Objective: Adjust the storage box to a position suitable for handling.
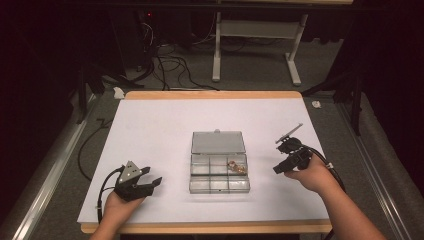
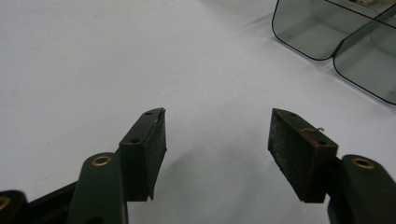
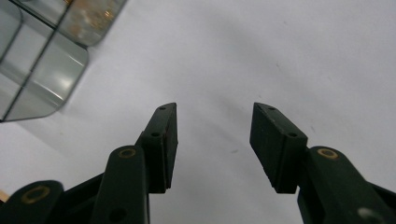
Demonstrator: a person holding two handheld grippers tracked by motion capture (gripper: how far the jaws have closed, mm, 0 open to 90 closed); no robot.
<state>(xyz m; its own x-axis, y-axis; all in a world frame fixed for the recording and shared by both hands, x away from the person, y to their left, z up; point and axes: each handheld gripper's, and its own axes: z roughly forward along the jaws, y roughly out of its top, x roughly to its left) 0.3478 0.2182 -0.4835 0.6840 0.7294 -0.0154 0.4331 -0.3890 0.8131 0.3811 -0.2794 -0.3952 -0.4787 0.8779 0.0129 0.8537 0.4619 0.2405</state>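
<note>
High view: a clear plastic compartment box (image 1: 219, 167) sits open in the middle of the white table (image 1: 160, 130), its grey lid (image 1: 218, 142) laid back flat on the far side. The tray is split into small cells, and one cell on the box's right side, in the row nearest the lid, holds a little heap of small brass-coloured parts (image 1: 238, 167); the other cells look bare from here.

The left gripper (image 1: 150, 180) rests to the left of the box, near the front edge of the table, well apart from it, with the person's hand (image 1: 117, 205) wrapped around its body. Its jaws are spread and nothing sits between them. In the left gripper view the two black pads stand wide over plain white tabletop, and the rounded corners of the box (image 2: 336, 42) show off at the upper right.

The right gripper (image 1: 278, 169) is just to the right of the box, close to it but not touching, held in the other hand (image 1: 312, 175). Its jaws are parted too, with only table surface in the gap. In the right gripper view the box (image 3: 42, 60) lies at the upper left, and the brass-coloured parts (image 3: 88, 14) glint through its wall.
</note>
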